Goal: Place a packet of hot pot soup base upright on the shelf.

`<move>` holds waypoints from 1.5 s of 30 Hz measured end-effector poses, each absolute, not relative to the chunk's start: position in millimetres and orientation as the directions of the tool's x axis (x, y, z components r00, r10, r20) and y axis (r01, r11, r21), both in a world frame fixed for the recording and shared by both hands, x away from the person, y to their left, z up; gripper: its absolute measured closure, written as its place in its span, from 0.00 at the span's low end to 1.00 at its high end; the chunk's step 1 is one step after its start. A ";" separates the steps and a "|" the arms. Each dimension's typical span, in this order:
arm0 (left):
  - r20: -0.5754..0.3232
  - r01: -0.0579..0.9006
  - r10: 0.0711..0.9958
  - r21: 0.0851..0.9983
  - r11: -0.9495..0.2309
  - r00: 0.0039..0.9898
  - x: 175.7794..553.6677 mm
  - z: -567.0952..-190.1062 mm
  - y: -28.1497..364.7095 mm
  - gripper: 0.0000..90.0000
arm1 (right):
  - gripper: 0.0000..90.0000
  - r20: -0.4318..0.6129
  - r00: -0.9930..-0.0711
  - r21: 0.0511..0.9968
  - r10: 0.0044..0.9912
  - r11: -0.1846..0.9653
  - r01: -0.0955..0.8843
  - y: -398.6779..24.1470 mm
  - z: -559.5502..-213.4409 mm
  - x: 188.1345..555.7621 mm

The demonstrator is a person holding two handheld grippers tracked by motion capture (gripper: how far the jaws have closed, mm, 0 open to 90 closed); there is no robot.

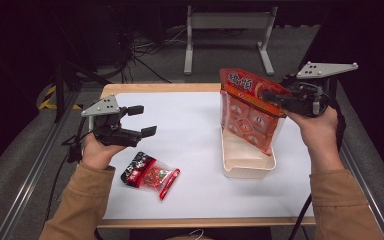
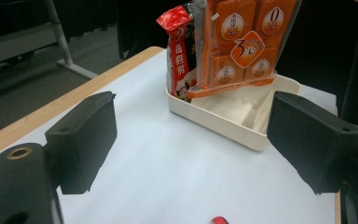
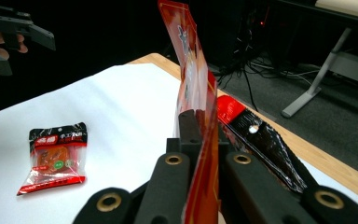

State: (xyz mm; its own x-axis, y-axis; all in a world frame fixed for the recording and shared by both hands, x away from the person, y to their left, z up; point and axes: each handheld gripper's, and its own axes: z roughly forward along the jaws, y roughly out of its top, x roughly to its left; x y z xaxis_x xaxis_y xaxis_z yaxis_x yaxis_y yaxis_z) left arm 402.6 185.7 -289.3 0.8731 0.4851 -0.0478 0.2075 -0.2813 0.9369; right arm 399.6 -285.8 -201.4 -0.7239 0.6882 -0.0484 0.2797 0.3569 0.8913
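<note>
My right gripper (image 1: 275, 97), at the upper right of the high view, was clamped on the upper edge of the orange pouch (image 1: 247, 112), jaws pressed flat together on the film. The pouch hung with its lower end inside the cream tray (image 1: 247, 165), right of centre in that frame. I judged it light and floppy: thin, glossy film that would slide under a loose pinch and fold if pushed from below, so the sealed top edge, where it lies flat, looked like the best place to hold it.

My left gripper (image 1: 137, 120), at centre left, had its jaws apart with nothing between them. The small red sachet (image 1: 150, 175) lay flat on the white table (image 1: 195, 145) just below that hand, low in the frame.

In the right gripper view the pouch (image 3: 193, 93) showed edge-on, so its face was unreadable. A dark packet (image 3: 261, 140) lay behind it; how deep it sat in the tray I could not tell. In the left gripper view the pouch's (image 2: 247, 42) top was cut off by the frame, and the tray floor (image 2: 233, 109) beneath it was partly hidden.
</note>
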 end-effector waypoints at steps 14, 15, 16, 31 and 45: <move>-0.046 0.221 0.500 0.929 -0.298 0.865 404.9 -292.9 184.6 0.11 | 0.99 -0.046 -0.706 0.886 0.707 0.356 0.298 -292.7 -223.6 403.8; -0.043 0.219 0.500 0.929 -0.299 0.865 405.5 -293.0 185.0 0.10 | 0.99 -0.045 -0.706 0.885 0.707 0.356 0.301 -292.8 -225.6 404.3; -0.047 0.223 0.501 0.928 -0.298 0.864 405.7 -293.3 185.2 0.10 | 0.99 -0.045 -0.705 0.884 0.708 0.357 0.302 -293.0 -227.6 404.6; -0.068 0.247 0.518 0.926 -0.285 0.853 408.7 -296.7 190.5 0.07 | 0.99 -0.006 -0.701 0.903 0.713 0.306 0.303 -303.8 -249.8 402.4; -0.099 0.281 0.535 0.921 -0.271 0.839 411.0 -299.6 195.0 0.05 | 0.99 0.010 -0.702 0.897 0.712 0.304 0.322 -306.3 -264.1 401.2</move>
State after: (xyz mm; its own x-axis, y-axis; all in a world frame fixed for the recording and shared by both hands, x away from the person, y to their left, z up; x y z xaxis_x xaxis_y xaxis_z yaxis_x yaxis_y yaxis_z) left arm 411.0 195.0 -299.6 0.8392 0.5347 -0.0989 0.2813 -0.2712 0.9205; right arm 401.2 -306.3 -264.1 -0.7024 0.7117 0.0104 0.3217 0.3045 0.8965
